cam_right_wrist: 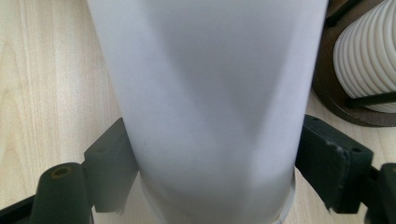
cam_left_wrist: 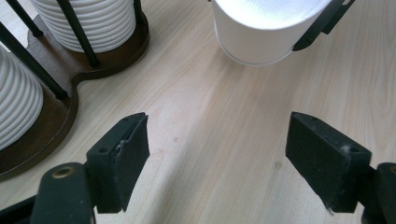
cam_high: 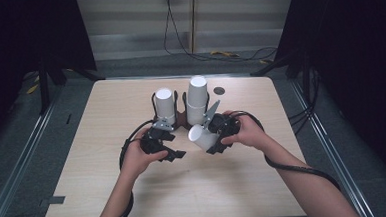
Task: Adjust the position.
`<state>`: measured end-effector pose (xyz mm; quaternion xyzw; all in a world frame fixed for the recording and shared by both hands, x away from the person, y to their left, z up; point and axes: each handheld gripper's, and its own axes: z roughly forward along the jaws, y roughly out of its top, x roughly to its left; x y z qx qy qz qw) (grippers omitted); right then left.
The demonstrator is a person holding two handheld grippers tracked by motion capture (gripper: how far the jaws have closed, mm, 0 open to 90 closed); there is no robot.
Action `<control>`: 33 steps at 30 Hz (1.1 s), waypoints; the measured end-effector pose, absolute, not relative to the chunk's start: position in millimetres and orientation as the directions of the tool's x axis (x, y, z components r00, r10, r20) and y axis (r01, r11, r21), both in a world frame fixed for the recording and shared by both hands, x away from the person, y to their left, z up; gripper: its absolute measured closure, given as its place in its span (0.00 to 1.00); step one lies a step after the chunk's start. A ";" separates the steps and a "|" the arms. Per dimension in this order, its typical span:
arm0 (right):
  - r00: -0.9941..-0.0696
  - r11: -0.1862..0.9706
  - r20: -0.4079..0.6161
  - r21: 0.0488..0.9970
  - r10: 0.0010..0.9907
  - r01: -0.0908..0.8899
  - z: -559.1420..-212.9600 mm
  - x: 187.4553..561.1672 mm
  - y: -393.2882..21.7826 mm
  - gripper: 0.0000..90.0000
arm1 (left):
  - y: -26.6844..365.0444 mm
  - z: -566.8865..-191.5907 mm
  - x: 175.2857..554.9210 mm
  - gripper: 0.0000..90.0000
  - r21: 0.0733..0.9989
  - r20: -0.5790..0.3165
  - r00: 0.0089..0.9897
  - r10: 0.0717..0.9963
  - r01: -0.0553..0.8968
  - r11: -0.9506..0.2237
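Observation:
A dark wooden cup holder [cam_high: 181,120] with black rods stands at the middle of the table and carries two stacks of white ribbed cups, a shorter left stack [cam_high: 164,104] and a taller right stack [cam_high: 197,99]. In front of the holder, my right gripper [cam_high: 208,140] is shut on a single white paper cup [cam_high: 200,135], which lies tilted with its bottom toward the left. The right gripper view has this cup [cam_right_wrist: 205,102] pressed between both pads [cam_right_wrist: 322,163]. My left gripper [cam_high: 175,147] stands open just left of the cup, with bare table between its pads [cam_left_wrist: 133,149].
The holder's brown base [cam_left_wrist: 70,109] and a ribbed stack [cam_left_wrist: 86,21] lie close on the far left of the left gripper view. The held cup [cam_left_wrist: 261,37] hangs ahead of the left jaws. A small dark disc [cam_high: 219,90] lies behind the holder. Light wooden table [cam_high: 235,186] stretches toward the person.

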<state>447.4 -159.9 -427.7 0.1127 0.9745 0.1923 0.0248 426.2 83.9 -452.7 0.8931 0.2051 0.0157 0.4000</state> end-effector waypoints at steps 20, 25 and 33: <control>-0.982 0.933 -0.033 0.319 0.185 0.165 -422.6 448.3 -156.0 0.22 | 85.7 -452.9 425.6 0.21 0.718 -0.125 0.914 0.385 0.351 -0.601; -0.983 0.941 -0.042 0.299 0.178 0.158 -419.5 448.7 -156.3 0.22 | 85.0 -453.3 425.3 0.21 0.720 -0.135 0.914 0.382 0.355 -0.596; -0.987 0.956 -0.033 0.258 0.156 0.142 -419.5 448.8 -154.3 0.22 | 85.2 -453.7 425.6 0.21 0.718 -0.139 0.915 0.379 0.357 -0.598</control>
